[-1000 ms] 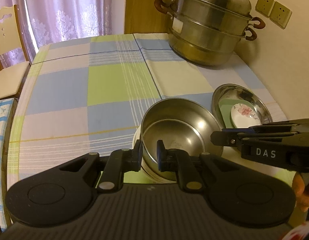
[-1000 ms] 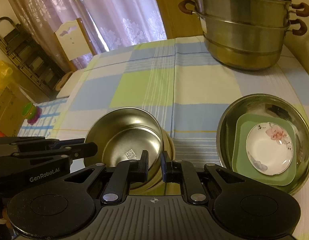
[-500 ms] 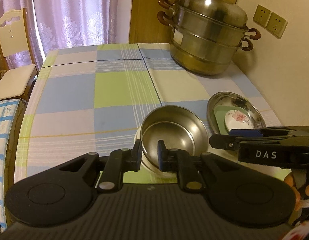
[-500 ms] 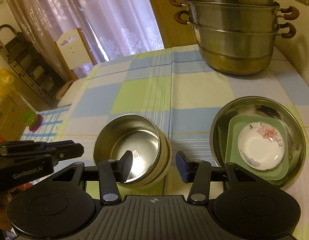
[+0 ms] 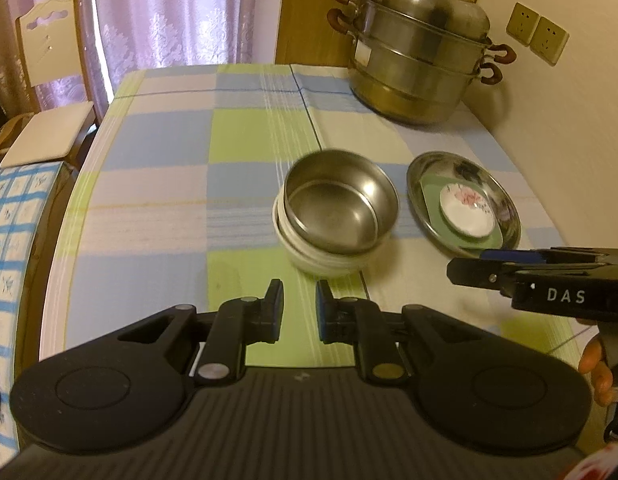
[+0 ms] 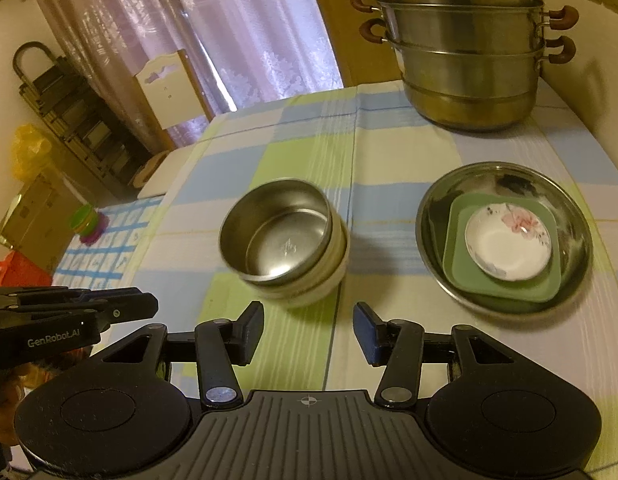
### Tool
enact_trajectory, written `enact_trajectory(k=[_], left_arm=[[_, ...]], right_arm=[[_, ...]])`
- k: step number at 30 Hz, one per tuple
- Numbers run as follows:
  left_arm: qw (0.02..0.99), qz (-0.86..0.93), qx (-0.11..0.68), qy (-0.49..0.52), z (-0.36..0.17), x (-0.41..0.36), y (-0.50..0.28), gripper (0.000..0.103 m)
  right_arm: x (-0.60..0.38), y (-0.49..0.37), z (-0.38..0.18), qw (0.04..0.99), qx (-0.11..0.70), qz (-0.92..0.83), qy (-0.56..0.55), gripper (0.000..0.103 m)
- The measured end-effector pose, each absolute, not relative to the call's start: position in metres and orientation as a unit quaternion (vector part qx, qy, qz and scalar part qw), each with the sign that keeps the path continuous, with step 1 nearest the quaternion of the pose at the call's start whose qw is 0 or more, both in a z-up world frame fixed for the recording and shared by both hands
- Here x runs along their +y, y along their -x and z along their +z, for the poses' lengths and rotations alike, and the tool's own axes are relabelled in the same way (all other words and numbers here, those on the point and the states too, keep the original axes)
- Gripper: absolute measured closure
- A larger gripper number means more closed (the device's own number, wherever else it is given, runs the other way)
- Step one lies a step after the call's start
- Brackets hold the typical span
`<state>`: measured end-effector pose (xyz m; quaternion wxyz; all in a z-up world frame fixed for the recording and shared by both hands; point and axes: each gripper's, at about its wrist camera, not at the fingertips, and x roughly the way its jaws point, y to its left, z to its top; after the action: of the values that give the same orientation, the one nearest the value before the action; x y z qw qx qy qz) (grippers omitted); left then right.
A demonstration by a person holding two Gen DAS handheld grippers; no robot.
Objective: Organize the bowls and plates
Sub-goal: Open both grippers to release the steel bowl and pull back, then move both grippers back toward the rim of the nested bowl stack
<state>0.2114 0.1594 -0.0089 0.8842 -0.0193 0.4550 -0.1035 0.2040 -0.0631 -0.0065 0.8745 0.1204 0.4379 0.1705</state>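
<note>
I see the round steel bowl nested, a little tilted, in what looks like a white ceramic bowl on the checked tablecloth. Just right of that stack sits the wide steel dish holding a square green plate and a small floral white saucer. My left gripper hovers near the stack, jaws slightly apart; my right gripper is spread wide, holding nothing.
</note>
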Motion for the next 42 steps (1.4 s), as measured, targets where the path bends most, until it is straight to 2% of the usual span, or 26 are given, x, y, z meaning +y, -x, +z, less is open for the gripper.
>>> enact_trajectory(k=[3,6,24,42], left_arm=[[0.884,-0.099,0.457,0.018,-0.008,0.156,-0.193,0.089],[0.883,-0.095,0.460,0.013,-0.008,0.151,-0.175,0.089],[0.877,-0.063,0.477,0.006,-0.017,0.117,-0.098,0.089],[0.882,-0.022,0.470,0.021,-0.014,0.092,-0.055,0.089]], right_arm=[[-0.065,-0.186,-0.004,0.876,0.435,0.174,-0.113,0.042],[-0.067,-0.171,-0.004,0.874,0.437,0.182,-0.110,0.040],[-0.088,-0.100,-0.022,0.862,0.461,0.197,-0.073,0.038],[-0.106,-0.067,-0.023,0.857,0.458,0.231,-0.038,0.037]])
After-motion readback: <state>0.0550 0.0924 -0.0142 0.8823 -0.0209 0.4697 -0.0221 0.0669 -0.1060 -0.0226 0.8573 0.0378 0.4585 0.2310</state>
